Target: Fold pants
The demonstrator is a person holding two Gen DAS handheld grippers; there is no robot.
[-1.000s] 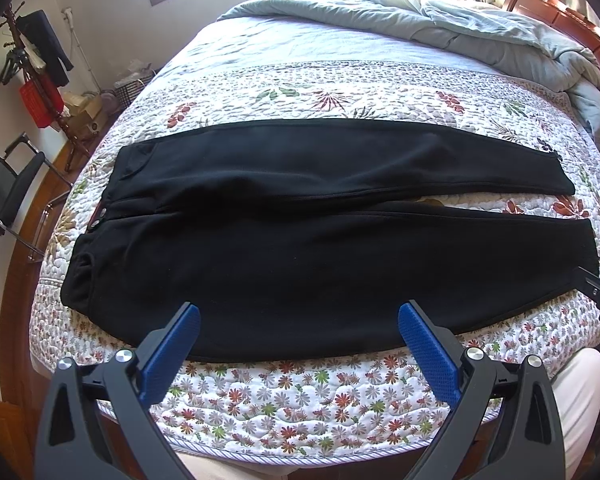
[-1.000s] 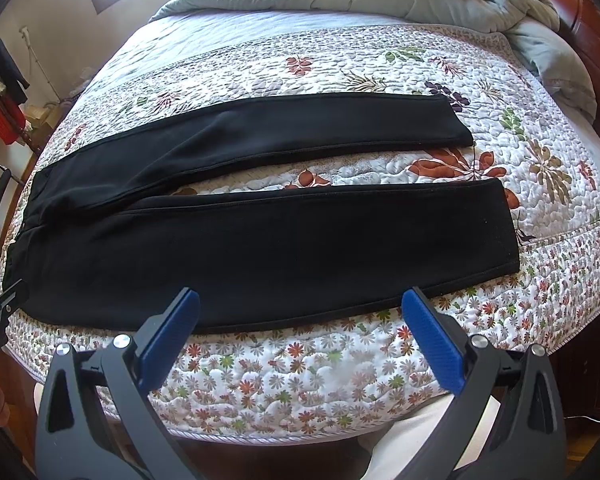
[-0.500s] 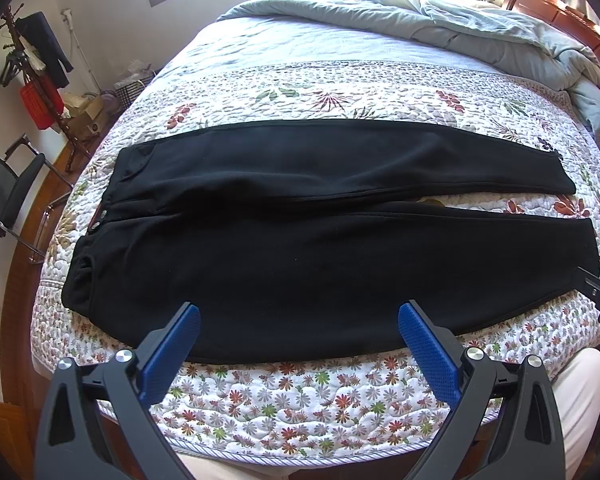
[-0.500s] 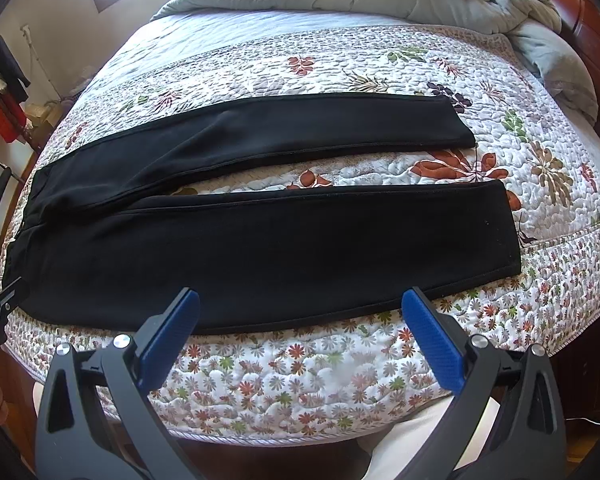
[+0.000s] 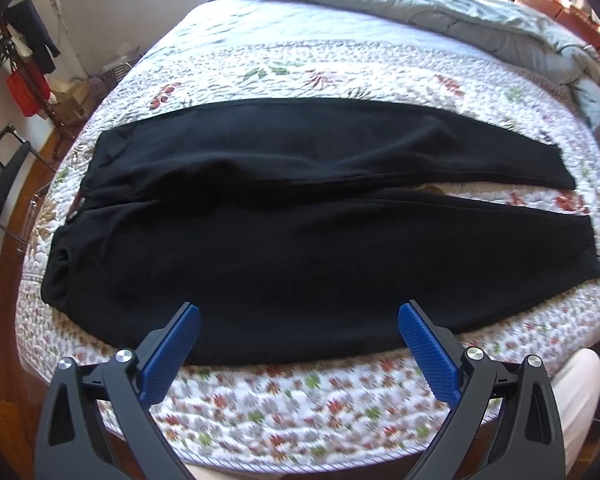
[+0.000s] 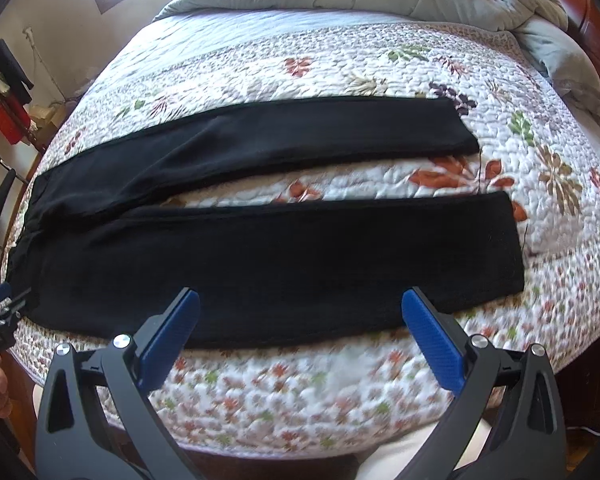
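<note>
- Black fabric first, left wrist view: black pants [image 5: 300,248] lie flat on the floral quilt [image 5: 300,396] of the bed, waistband to the left, both legs running right, near leg along the bed's front edge.
- Left gripper [image 5: 299,320] hangs just short of the near leg's long edge, jaws spread wide, nothing btwn the blue pads [image 5: 168,354]. Prob placed there to pinch that hem for a lengthwise fold – my read, not seen.
- Right gripper's tip shows at far right of this view, by the near leg's cuff; too small to tell its jaw state from here.
- Grey-green duvet [image 5: 480,12] is bunched at the far end, well apart from the pants. Coat rack w/ a red bag [image 5: 26,88] stands off to the left.
- Right wrist view: pants [image 6: 276,256] again, legs splayed w/ a strip of quilt [image 6: 340,188] showing btwn them; cuffs end at right.
- Right gripper [image 6: 300,316] is poised over the near leg's front edge, jaws released and apart, gripping nothing.
- Left gripper's tip [image 6: 0,304] sits at the left edge near the waistband.
- Containers: none that I can make out; nothing to report inside anything.
- Judgement: fold not yet begun; both tools look lined up on the same near edge, one per end.
</note>
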